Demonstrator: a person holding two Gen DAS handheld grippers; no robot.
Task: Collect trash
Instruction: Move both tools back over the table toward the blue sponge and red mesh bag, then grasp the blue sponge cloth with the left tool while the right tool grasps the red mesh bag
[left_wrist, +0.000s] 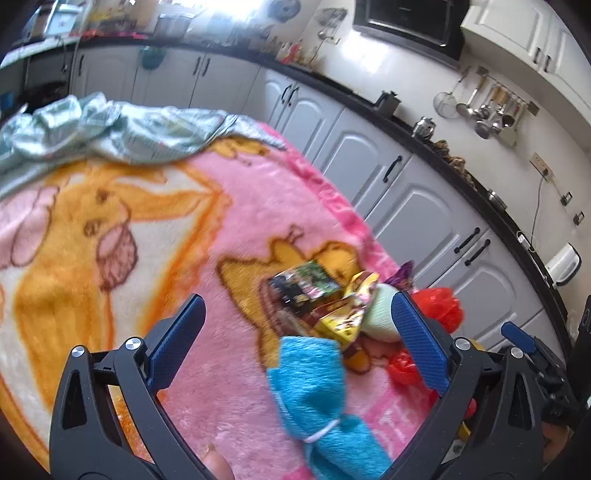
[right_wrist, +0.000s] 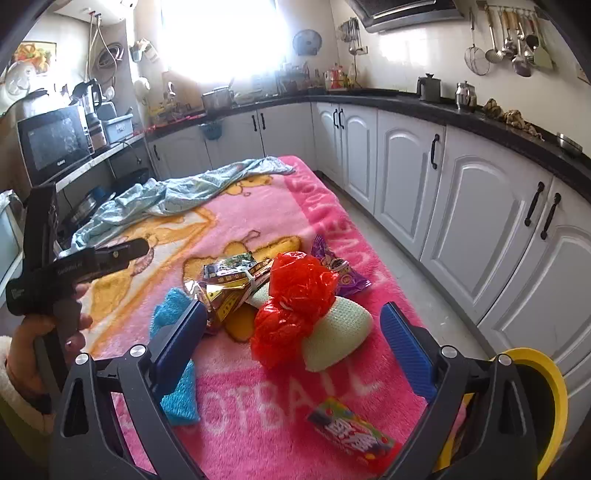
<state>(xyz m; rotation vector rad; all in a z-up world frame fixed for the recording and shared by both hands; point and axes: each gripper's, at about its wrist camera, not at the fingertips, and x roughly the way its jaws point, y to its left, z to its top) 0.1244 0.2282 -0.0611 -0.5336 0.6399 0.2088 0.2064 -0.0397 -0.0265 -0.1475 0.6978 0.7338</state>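
Note:
A heap of trash lies on a pink cartoon blanket (right_wrist: 266, 206): a red plastic bag (right_wrist: 291, 302), shiny gold and dark snack wrappers (right_wrist: 229, 284), a purple wrapper (right_wrist: 340, 269), a pale green knit piece (right_wrist: 336, 339), a blue cloth (right_wrist: 173, 314) and a colourful candy packet (right_wrist: 351, 435). My right gripper (right_wrist: 295, 332) is open and empty, its jaws standing either side of the red bag and green piece. My left gripper (left_wrist: 299, 325) is open and empty above the blue cloth (left_wrist: 314, 387) and the wrappers (left_wrist: 321, 295). The red bag (left_wrist: 439, 306) lies behind its right finger.
A crumpled light blue sheet (right_wrist: 177, 195) covers the blanket's far end. White cabinets (right_wrist: 461, 206) under a black counter run along the right. A yellow round rim (right_wrist: 546, 387) stands at the near right. A microwave (right_wrist: 55, 144) stands at the left.

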